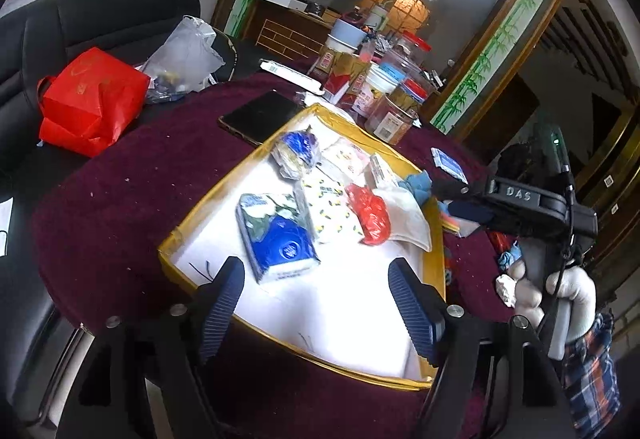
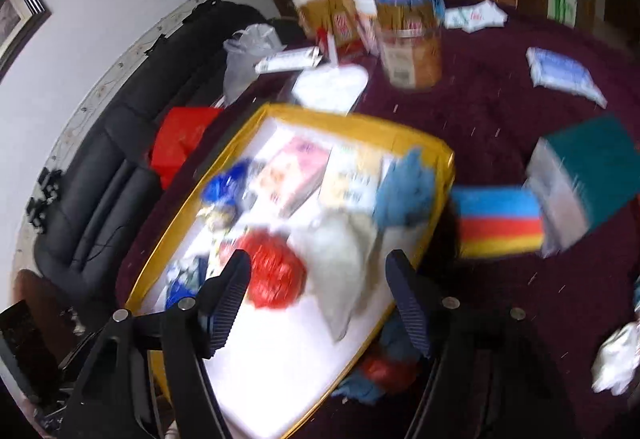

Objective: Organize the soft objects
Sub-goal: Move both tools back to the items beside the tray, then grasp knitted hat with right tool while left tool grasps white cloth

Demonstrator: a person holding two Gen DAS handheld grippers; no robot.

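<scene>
A yellow-rimmed white tray (image 1: 172, 243) (image 2: 420, 137) sits on the maroon table. In it lie a blue tissue pack (image 1: 276, 235), a crumpled blue bag (image 1: 298, 151), a patterned cloth (image 1: 332, 209), a red plastic bag (image 1: 370, 213) (image 2: 276, 273), a white cloth (image 1: 408, 215) (image 2: 340, 267) and a blue cloth (image 1: 418, 185) (image 2: 408, 187) at the rim. My left gripper (image 1: 316, 303) is open and empty over the tray's near end. My right gripper (image 2: 318, 299) is open and empty above the red bag and white cloth; it also shows in the left wrist view (image 1: 460, 199) beside the tray's right rim.
A striped sponge (image 2: 500, 221), a teal-topped block (image 2: 580, 183) and a blue packet (image 2: 564, 75) lie on the table right of the tray. Jars and boxes (image 1: 380, 79) stand behind it. A phone (image 1: 260, 115), a red bag (image 1: 88, 103) and a black sofa (image 1: 80, 27) are left.
</scene>
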